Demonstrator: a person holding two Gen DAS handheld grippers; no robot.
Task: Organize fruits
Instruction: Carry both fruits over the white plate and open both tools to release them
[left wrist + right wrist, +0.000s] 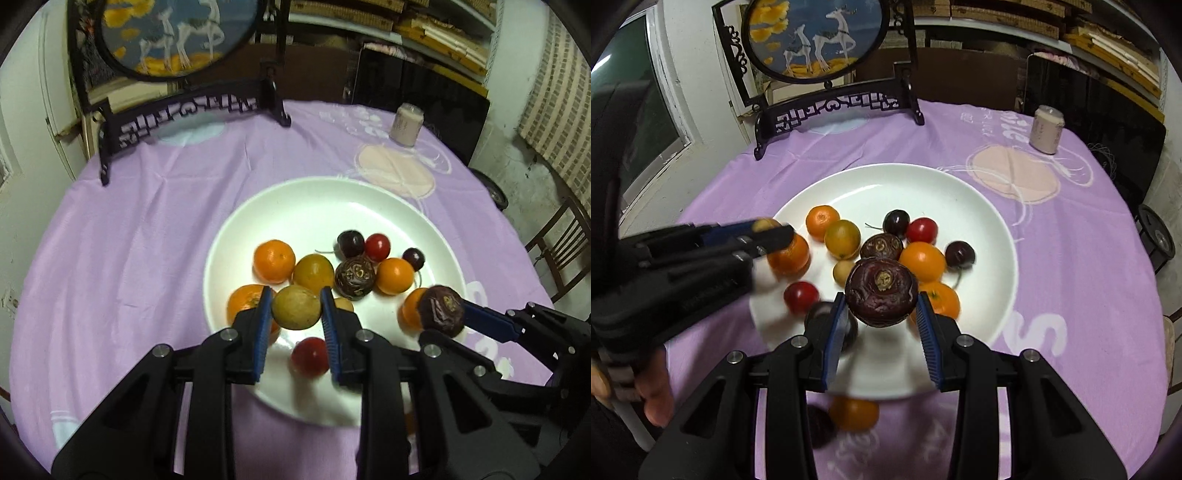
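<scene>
A white plate [325, 199] on the purple cloth holds several fruits: oranges [274, 261], red tomatoes [377, 246], dark cherries [350, 243] and a dark passion fruit [354, 277]. My left gripper [295, 308] is shut on a yellow-green round fruit [295, 307] above the plate's near left part; it also shows in the right wrist view [768, 230]. My right gripper [881, 314] is shut on a wrinkled dark purple passion fruit [881, 297] above the plate's near edge; this fruit also shows in the left wrist view [441, 310].
An orange [853, 413] and a dark fruit [820, 426] lie on the cloth in front of the plate [886, 181]. A carved black stand with a round deer picture [816, 37] stands at the back. A pale can [1046, 129] stands at the back right.
</scene>
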